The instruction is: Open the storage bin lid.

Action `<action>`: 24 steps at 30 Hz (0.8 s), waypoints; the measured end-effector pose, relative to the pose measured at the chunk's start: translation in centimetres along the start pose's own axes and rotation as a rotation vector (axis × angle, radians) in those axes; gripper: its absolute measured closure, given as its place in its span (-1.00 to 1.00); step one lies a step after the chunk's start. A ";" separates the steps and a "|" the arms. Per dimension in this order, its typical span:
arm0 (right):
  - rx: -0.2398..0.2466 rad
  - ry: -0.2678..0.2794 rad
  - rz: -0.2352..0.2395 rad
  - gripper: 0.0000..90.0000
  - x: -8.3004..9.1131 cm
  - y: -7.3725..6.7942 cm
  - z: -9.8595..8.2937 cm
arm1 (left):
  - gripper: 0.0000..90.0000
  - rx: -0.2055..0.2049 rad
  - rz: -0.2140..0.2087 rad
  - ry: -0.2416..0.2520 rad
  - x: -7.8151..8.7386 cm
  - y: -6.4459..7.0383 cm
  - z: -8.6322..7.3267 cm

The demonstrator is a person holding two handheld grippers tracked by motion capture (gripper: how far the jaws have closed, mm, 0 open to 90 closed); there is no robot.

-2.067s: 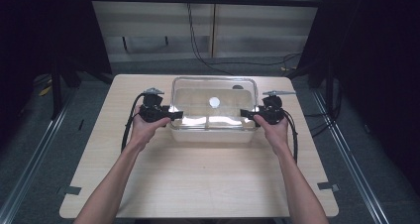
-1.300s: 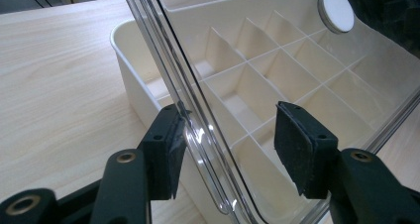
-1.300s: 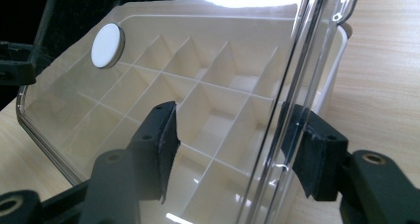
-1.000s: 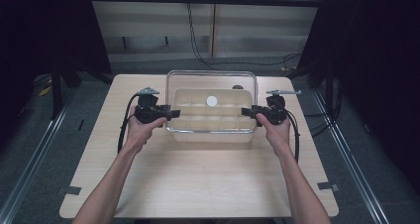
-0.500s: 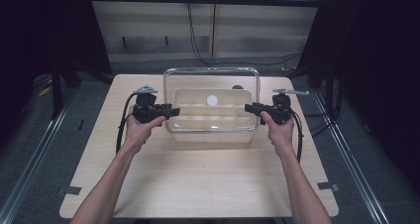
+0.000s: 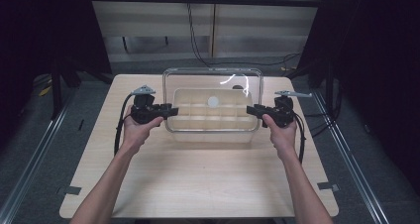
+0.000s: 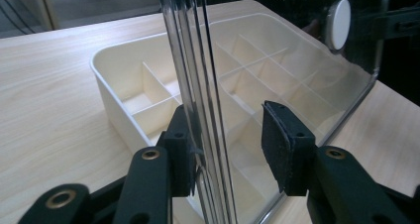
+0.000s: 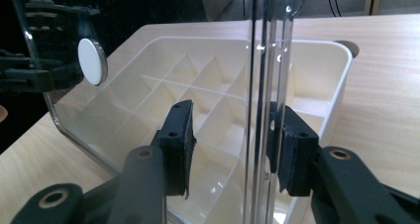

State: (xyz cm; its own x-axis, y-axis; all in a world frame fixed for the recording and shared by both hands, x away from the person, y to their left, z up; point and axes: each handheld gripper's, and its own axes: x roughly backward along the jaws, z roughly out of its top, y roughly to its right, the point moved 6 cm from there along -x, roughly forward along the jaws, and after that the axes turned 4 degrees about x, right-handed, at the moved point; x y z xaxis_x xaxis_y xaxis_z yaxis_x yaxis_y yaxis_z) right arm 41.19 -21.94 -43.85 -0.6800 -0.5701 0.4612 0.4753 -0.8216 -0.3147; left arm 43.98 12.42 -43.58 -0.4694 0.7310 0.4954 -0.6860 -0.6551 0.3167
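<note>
High view first: I see a pale wooden table [image 6: 198, 184] with a cream divided tray [image 6: 212, 116] standing near its middle, and above it a clear lid [image 6: 213, 85] lifted off and tipped up on edge, its far rim raised toward the back of the table. A small white round knob [image 6: 213, 101] sits at the lid's centre. My left gripper [image 6: 166, 111] meets the lid's left edge and my right gripper [image 6: 251, 110] meets its right edge, each gripped by a hand, with forearms coming in from the bottom. Left gripper view next: the lid's edge [image 7: 195, 85] runs upright between the two black jaws; it touches the left pad, while the right pad stands a little apart from it, so the jaws are parted around the edge and not pressed shut. Behind the lid lies the tray [image 7: 129, 80], its compartments bare, with the knob [image 7: 341, 17] at upper right. Right gripper view last: the lid's edge [image 8: 270, 60] lies against the right pad, with the left pad apart from it, so these jaws too are parted around the lid. The tray [image 8: 307, 70] rests on the table below, and the knob [image 8: 92, 61] shows at upper left.
</note>
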 end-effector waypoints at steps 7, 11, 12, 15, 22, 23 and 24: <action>-0.005 0.009 0.013 0.25 0.3 -0.1 -0.4 | 0.35 -0.011 0.000 0.013 0.4 0.2 0.0; 0.005 0.014 0.013 0.26 0.7 -0.5 -0.5 | 0.36 -0.017 -0.009 0.012 0.7 0.4 -0.2; 0.011 0.012 0.010 0.26 0.8 -0.8 -0.7 | 0.36 -0.016 -0.006 0.014 0.8 0.5 -0.4; 0.015 0.013 0.008 0.27 1.0 -1.0 -1.0 | 0.35 -0.011 -0.011 0.020 1.0 0.5 -0.7; 0.019 0.031 0.017 0.28 1.4 -1.3 -1.0 | 0.35 -0.016 -0.005 0.031 1.4 0.9 -0.7; 0.012 0.033 0.021 0.29 1.5 -1.4 -1.0 | 0.35 -0.018 -0.008 0.034 1.5 1.0 -0.7; 0.012 0.037 0.021 0.29 1.7 -1.6 -1.0 | 0.35 -0.019 -0.007 0.037 1.7 1.1 -0.7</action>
State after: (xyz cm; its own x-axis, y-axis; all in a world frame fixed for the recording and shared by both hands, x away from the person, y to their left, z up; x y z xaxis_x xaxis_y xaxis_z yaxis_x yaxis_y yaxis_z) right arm 38.72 -21.61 -43.39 -0.6903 -0.5868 0.4232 0.4960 -0.8097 -0.3136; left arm 42.05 13.04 -42.94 -0.4846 0.7425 0.4625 -0.6997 -0.6463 0.3045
